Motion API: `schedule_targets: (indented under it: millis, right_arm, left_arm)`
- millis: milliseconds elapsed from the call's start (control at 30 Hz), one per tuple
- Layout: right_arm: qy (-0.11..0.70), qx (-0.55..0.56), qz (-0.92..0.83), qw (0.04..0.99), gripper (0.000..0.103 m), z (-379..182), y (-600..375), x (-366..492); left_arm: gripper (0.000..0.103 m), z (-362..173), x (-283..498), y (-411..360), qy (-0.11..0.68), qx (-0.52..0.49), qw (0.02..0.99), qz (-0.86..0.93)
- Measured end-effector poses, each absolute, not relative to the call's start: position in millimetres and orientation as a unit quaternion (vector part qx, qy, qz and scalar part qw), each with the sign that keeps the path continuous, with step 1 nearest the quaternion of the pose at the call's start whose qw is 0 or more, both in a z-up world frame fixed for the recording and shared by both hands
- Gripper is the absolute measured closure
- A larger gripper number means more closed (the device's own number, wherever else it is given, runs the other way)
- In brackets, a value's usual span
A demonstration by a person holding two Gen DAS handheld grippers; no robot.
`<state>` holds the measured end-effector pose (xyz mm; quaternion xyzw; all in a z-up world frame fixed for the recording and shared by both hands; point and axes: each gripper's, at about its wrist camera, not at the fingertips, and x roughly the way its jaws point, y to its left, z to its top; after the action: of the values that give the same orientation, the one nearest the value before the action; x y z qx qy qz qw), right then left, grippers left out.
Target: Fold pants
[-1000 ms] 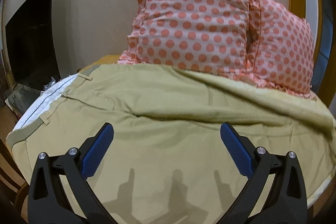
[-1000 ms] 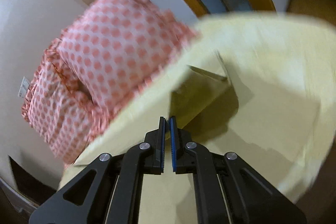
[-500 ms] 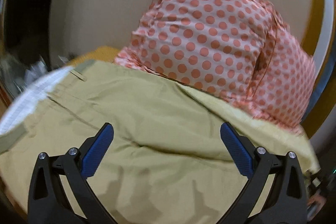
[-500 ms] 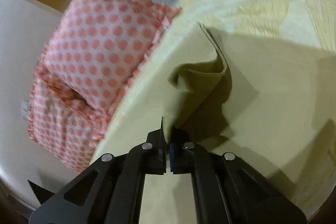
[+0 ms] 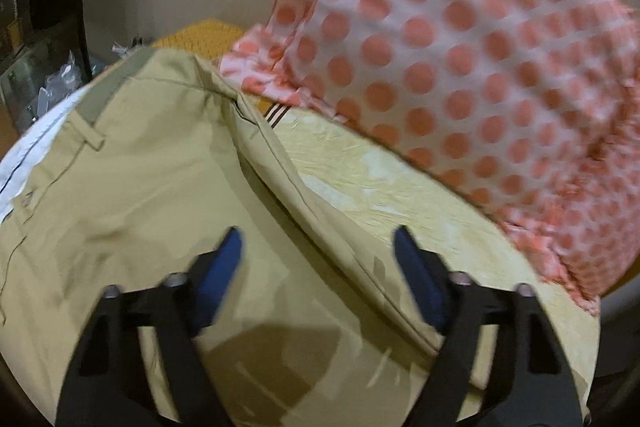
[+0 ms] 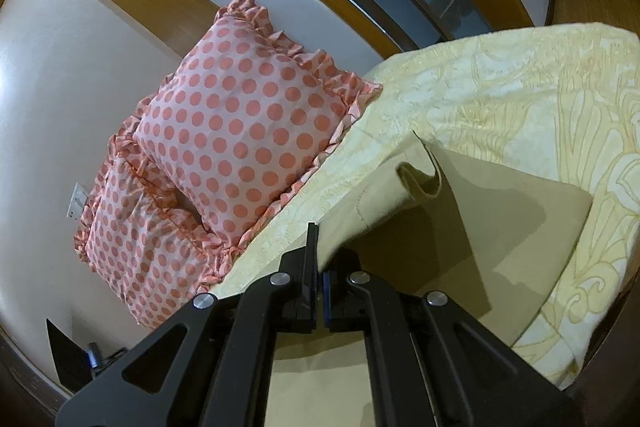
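Khaki pants (image 5: 152,187) lie spread on a bed, waistband with white lining at the far left. My left gripper (image 5: 318,247) is open and empty, hovering low over the pants near their raised side edge. In the right wrist view my right gripper (image 6: 320,263) is shut on the pants leg (image 6: 384,203) near its hem and lifts it off the bed, so the fabric curls upward above the lower leg (image 6: 500,227), which lies flat.
A pale yellow patterned bedspread (image 6: 540,99) covers the bed. Two pink polka-dot pillows (image 6: 240,131) lean on the wall at the head, also close on the right in the left wrist view (image 5: 480,47). A dark cabinet with clutter (image 5: 40,27) stands left of the bed.
My left gripper has swung right and closer toward the pillows and the pants' edge. My right gripper has lifted the held pants leg higher and drawn it back; the fabric curl has shifted.
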<state>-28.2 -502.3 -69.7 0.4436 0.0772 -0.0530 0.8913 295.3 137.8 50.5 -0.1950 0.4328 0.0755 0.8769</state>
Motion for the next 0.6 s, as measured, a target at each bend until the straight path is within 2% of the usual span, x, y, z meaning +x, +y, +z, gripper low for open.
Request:
schedule_targets:
  millis: [33, 67, 167, 367, 467, 600]
  right_arm:
    - [0.078, 0.446, -0.051, 0.89, 0.102, -71, -504, -26]
    - [0.078, 0.444, -0.048, 0.891, 0.102, -70, -504, -25]
    - [0.074, 0.44, -0.041, 0.894, 0.102, -65, -506, -27]
    - [0.062, 0.438, -0.067, 0.894, 0.101, -68, -519, -53]
    - [0.075, 0.446, -0.077, 0.889, 0.101, -81, -523, -61]
    - [0.097, 0.454, -0.088, 0.881, 0.101, -98, -525, -66]
  left_arm:
    - [0.072, 44, 303, 141, 0.446, -0.196, 0.87, 0.077]
    - [0.099, 38, 308, 145, 0.457, -0.206, 0.863, 0.068]
    - [0.099, 42, 277, 160, 0.431, -0.253, 0.864, 0.056]
    - [0.096, 96, 120, 170, 0.338, -0.222, 0.914, 0.018]
    - [0.095, 84, 49, 177, 0.335, -0.222, 0.915, 0.038]
    - [0.095, 42, -3, 182, 0.37, -0.245, 0.894, 0.066]
